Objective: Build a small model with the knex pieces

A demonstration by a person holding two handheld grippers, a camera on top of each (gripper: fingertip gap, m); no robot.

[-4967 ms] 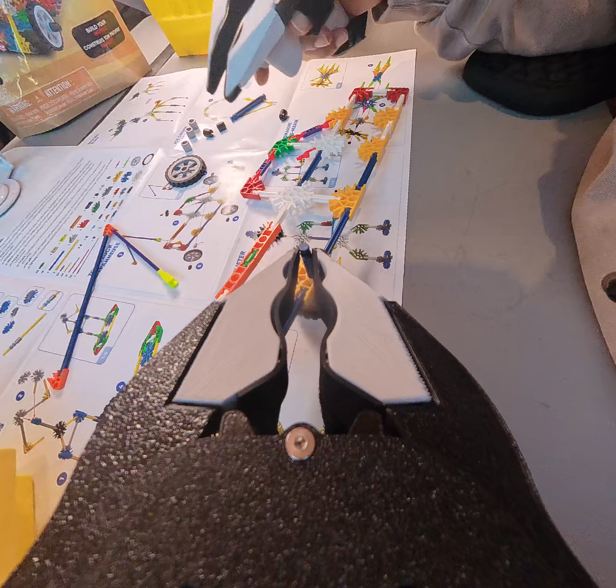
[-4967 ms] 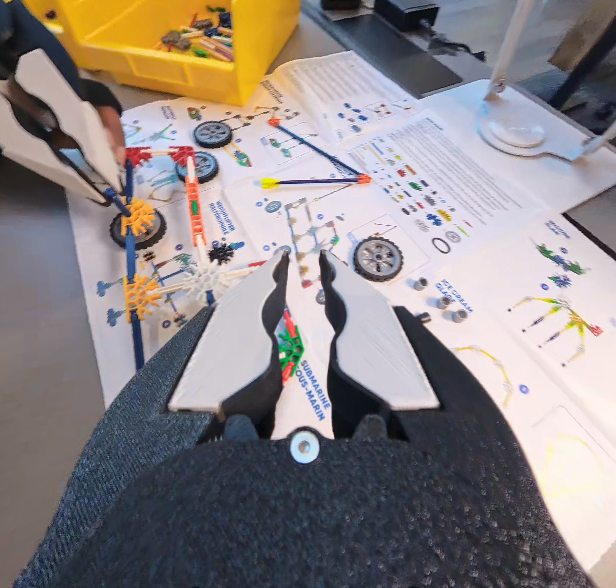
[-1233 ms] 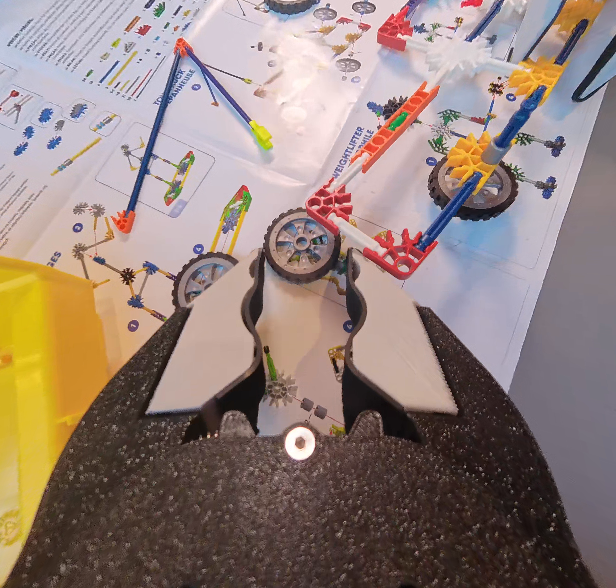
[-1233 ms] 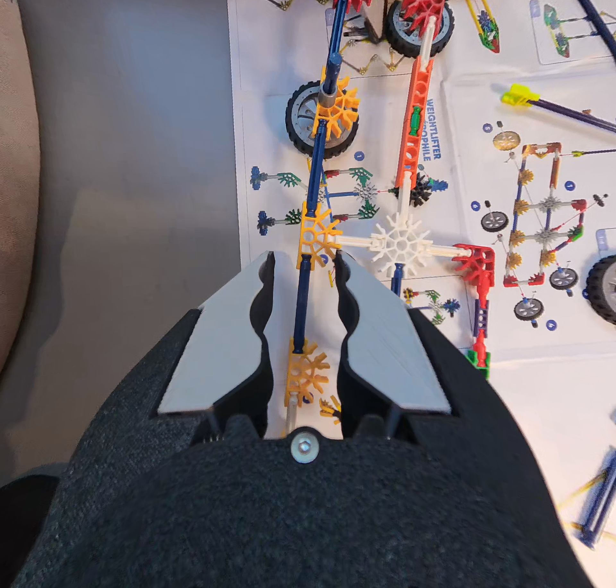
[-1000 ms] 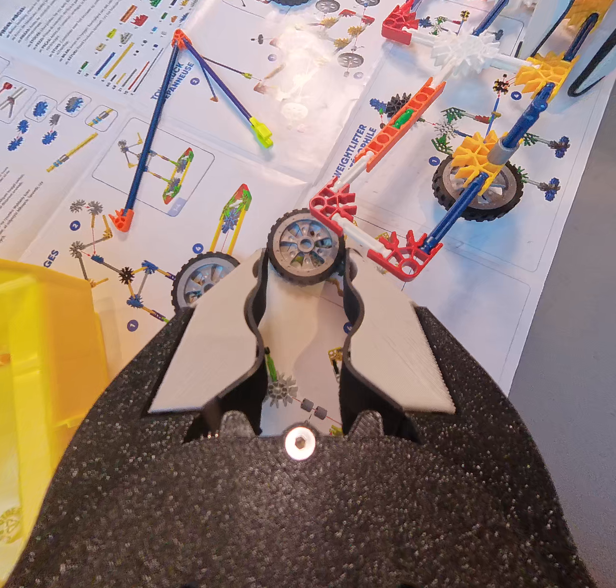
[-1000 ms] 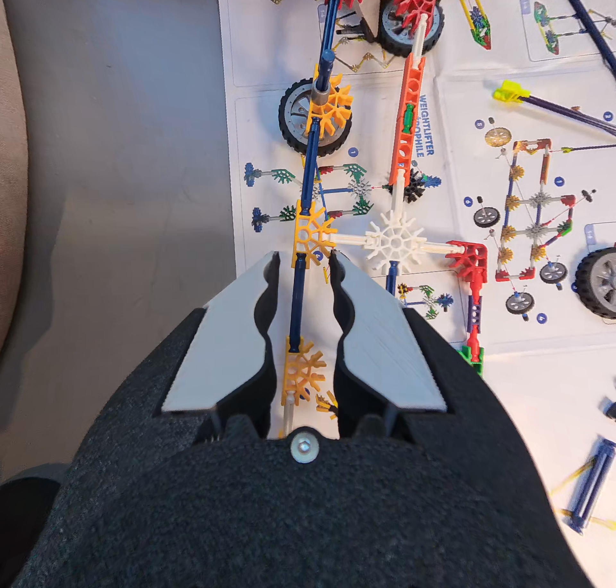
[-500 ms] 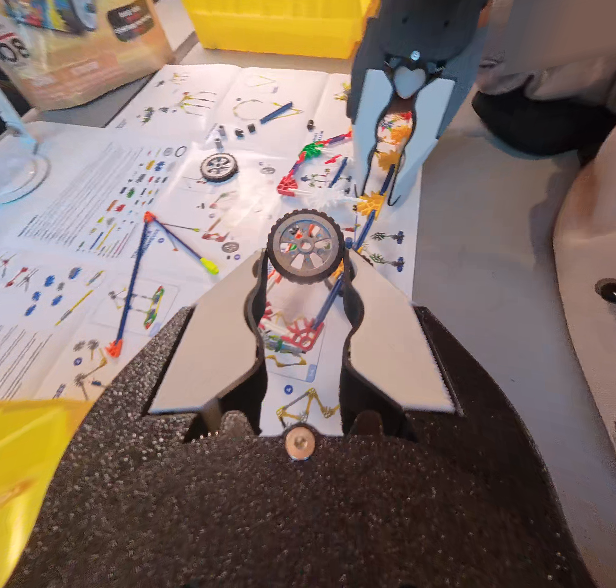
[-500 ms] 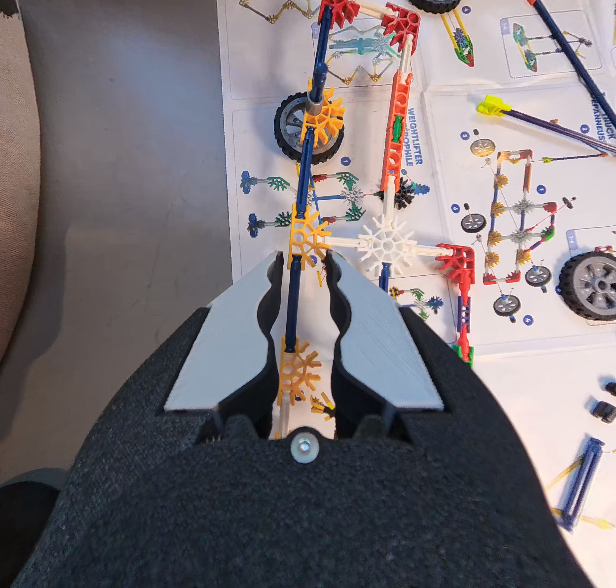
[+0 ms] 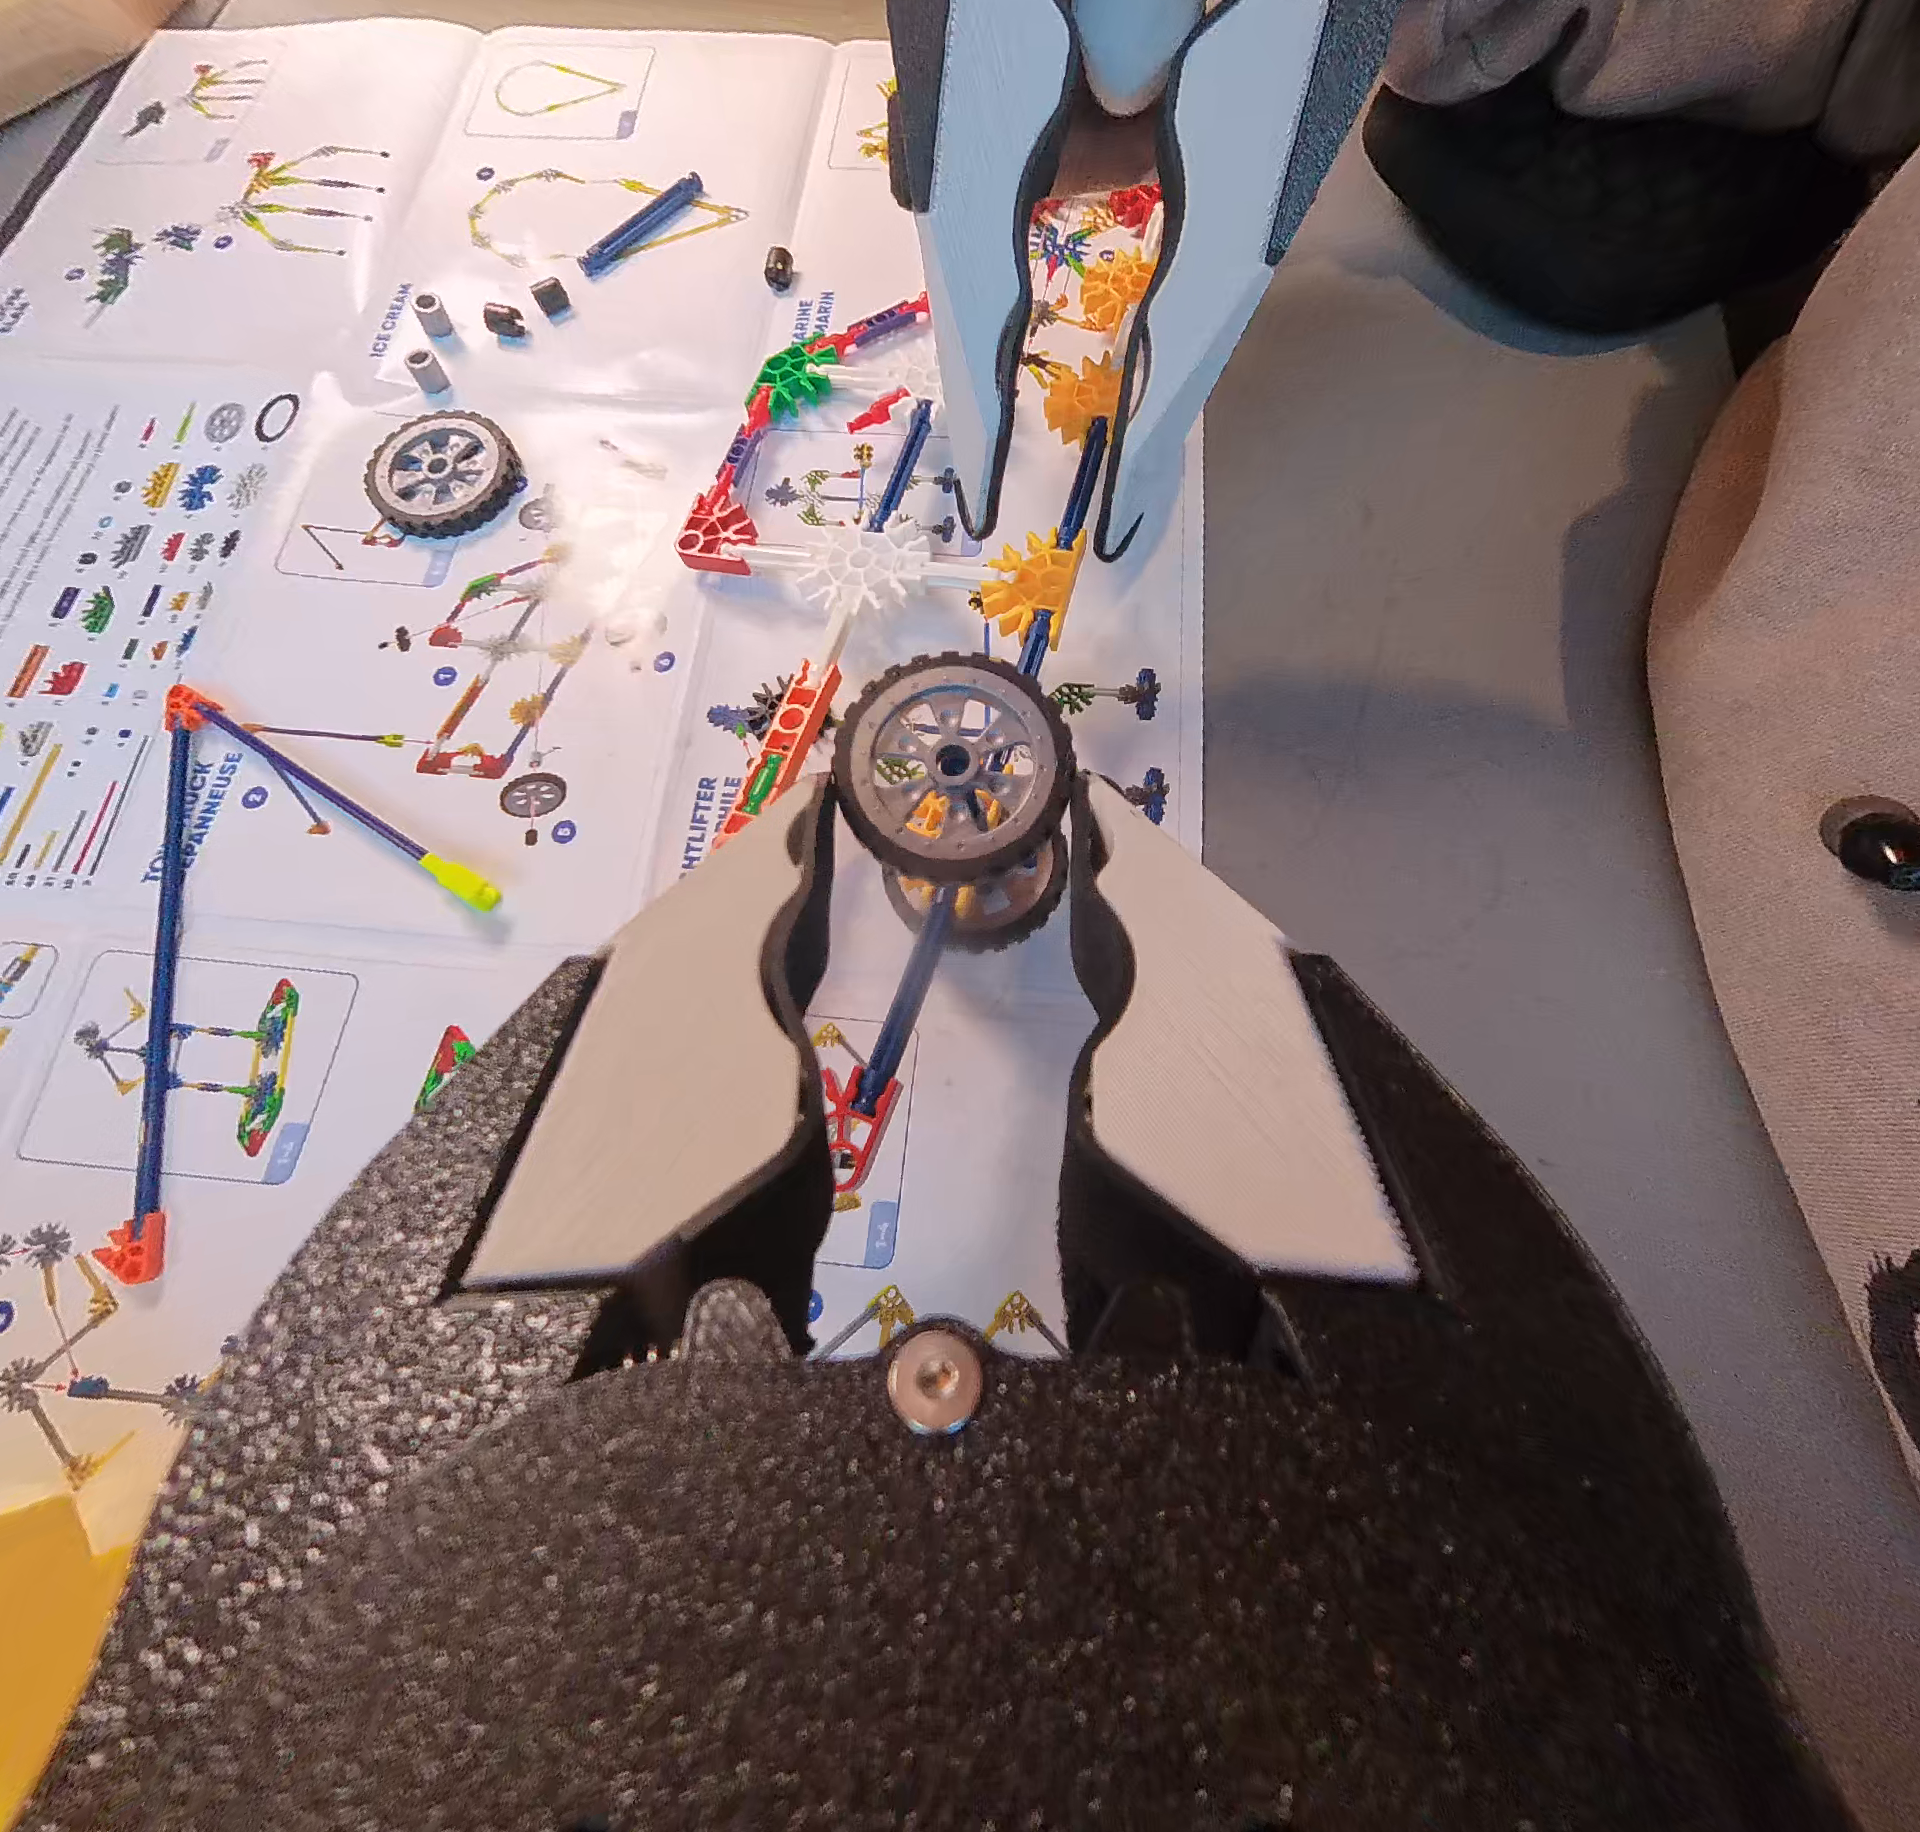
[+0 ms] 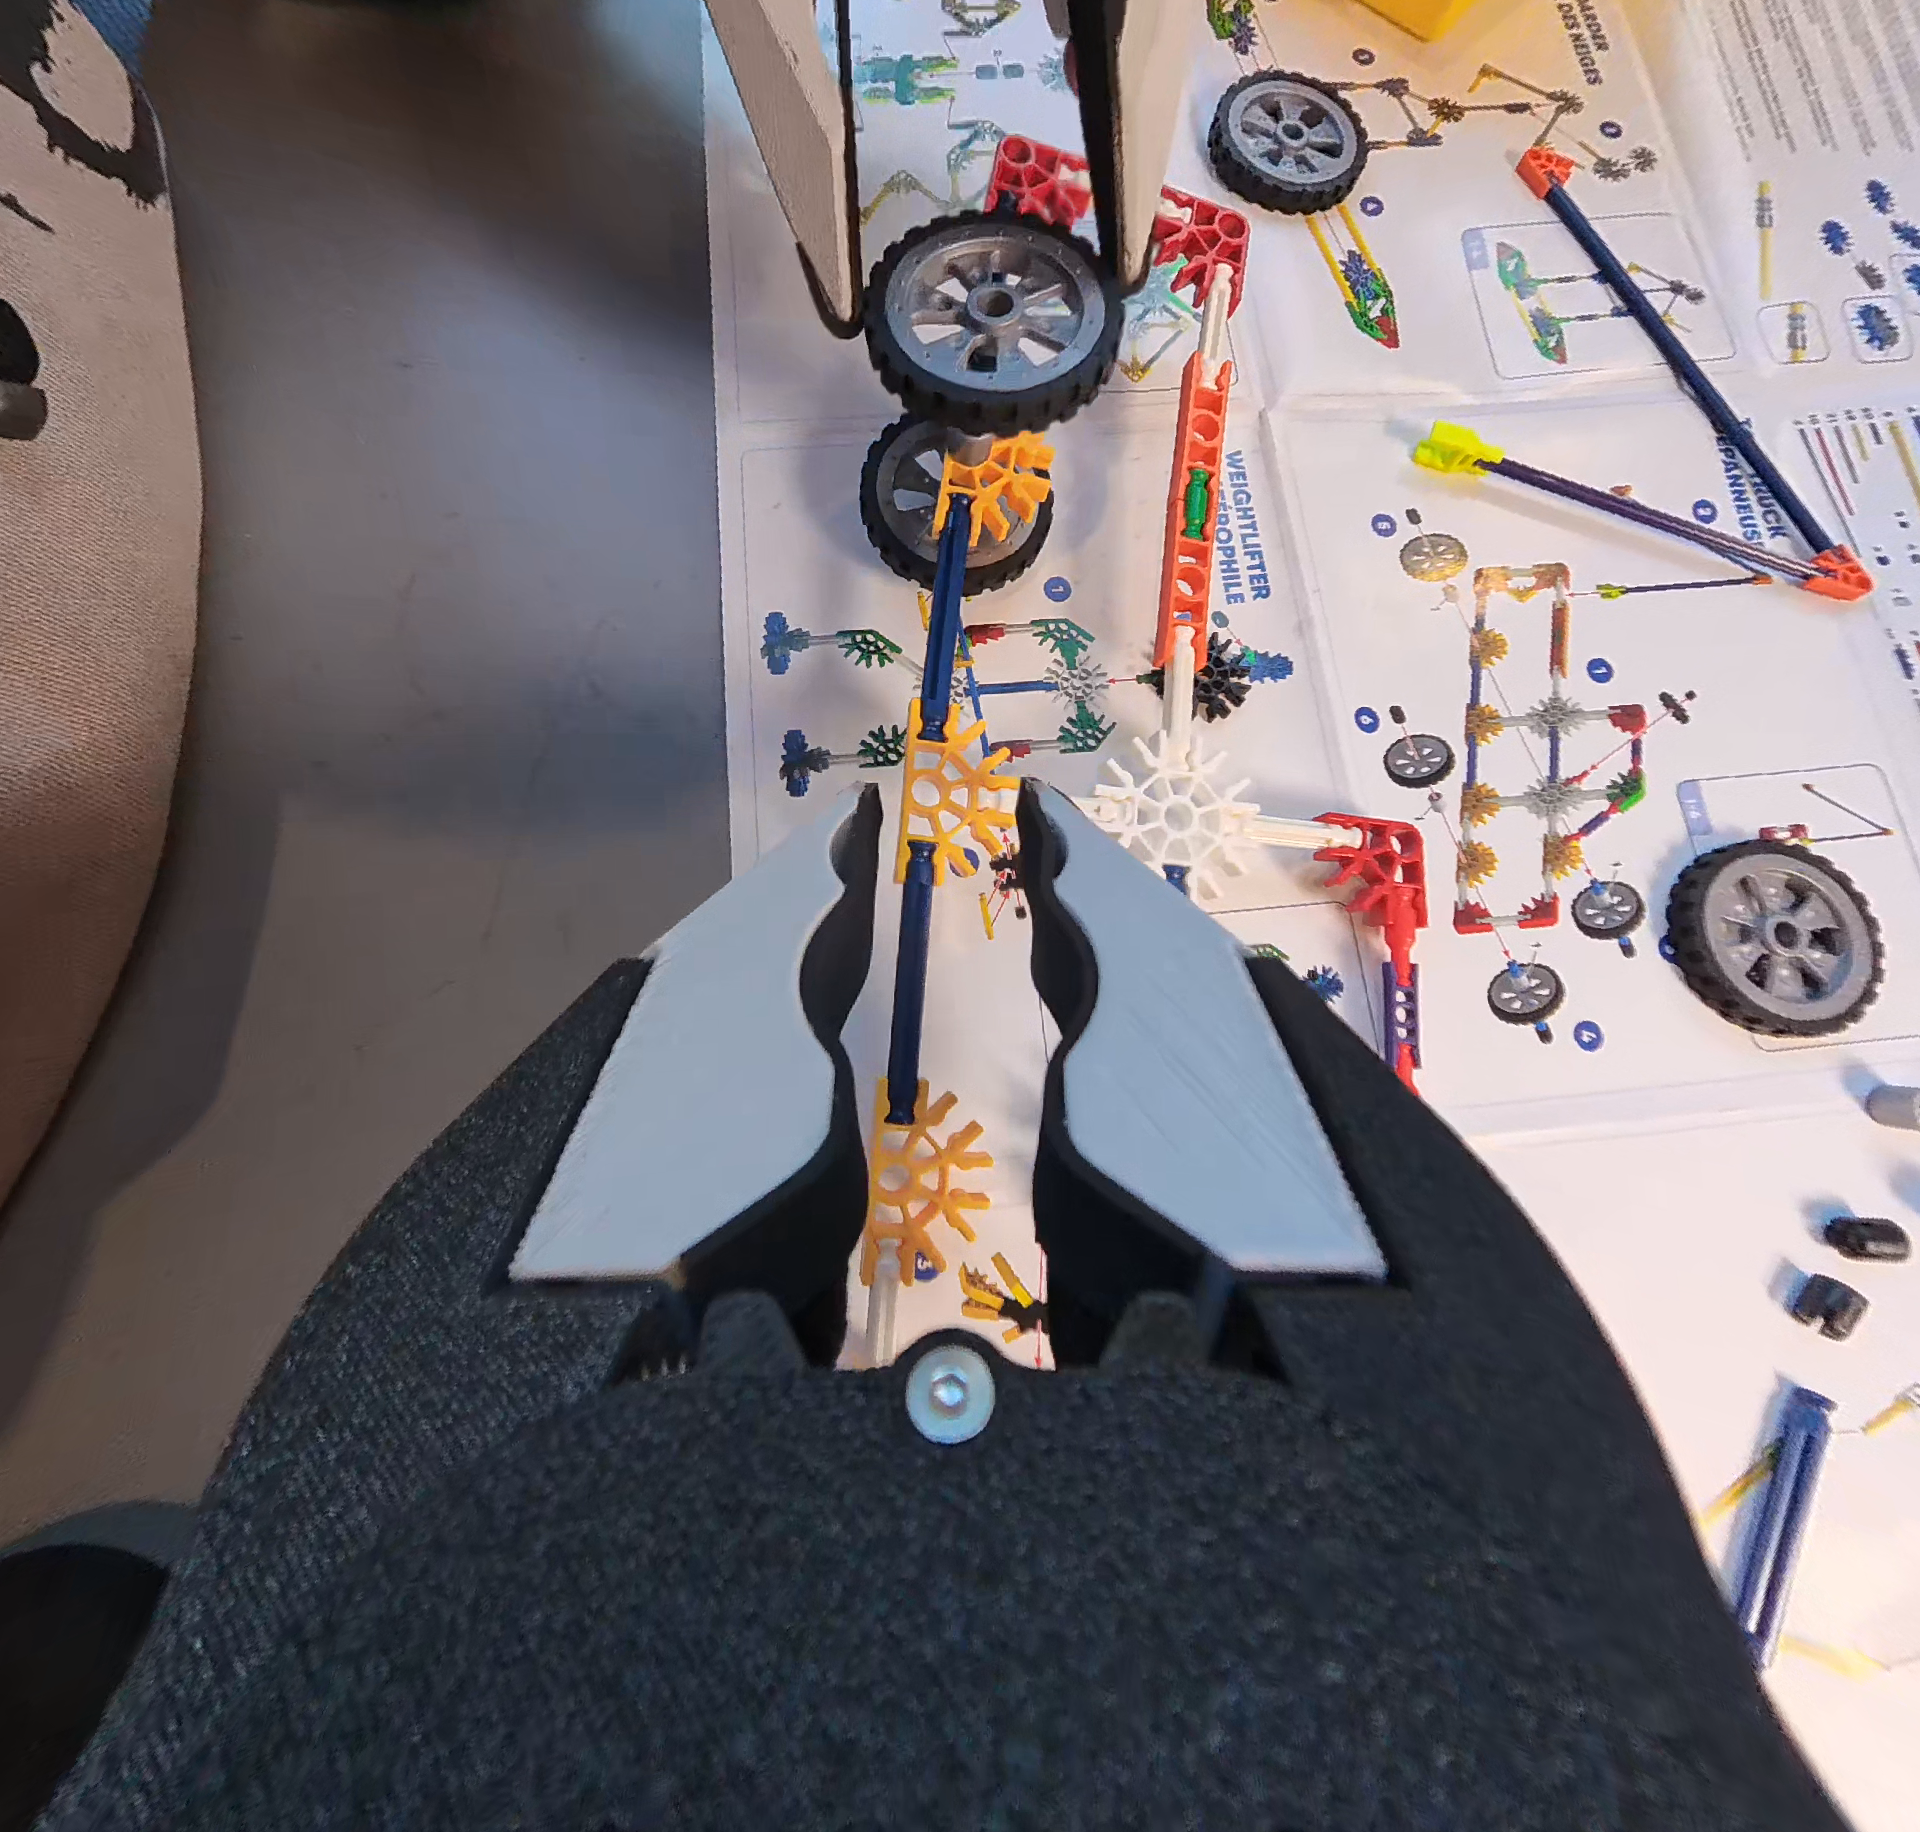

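A rod-and-connector frame (image 10: 1179, 816) of blue rods, yellow, white and red connectors and an orange beam lies on an instruction sheet (image 9: 582, 847). My left gripper (image 9: 951, 795) is shut on a loose black-tyred grey wheel (image 9: 951, 764). It holds this wheel just above the frame's own wheel (image 10: 956, 504) on the blue rod; the held wheel also shows in the right wrist view (image 10: 992, 312). My right gripper (image 10: 948, 806) is narrowly open and straddles the blue rod (image 10: 909, 982) beside a yellow connector (image 10: 951, 785). I cannot see it touching.
Loose wheels (image 9: 442, 473) (image 10: 1288, 141) (image 10: 1777, 935) lie on the sheet. Two long blue rods joined at an orange corner (image 9: 312, 785) and small grey and black spacers (image 9: 431, 317) lie left. Yellow bin (image 9: 42, 1574) at the near left. Bare grey table (image 9: 1403, 639) and a beige cushion (image 9: 1787, 639) at right. The tips of one gripper are about 9 cm away from the tips of the other.
My left gripper has shut on the wheel, lifted it off the sheet and carried it over the frame's wheel. My right gripper has stayed over the blue rod, its jaws a little narrower.
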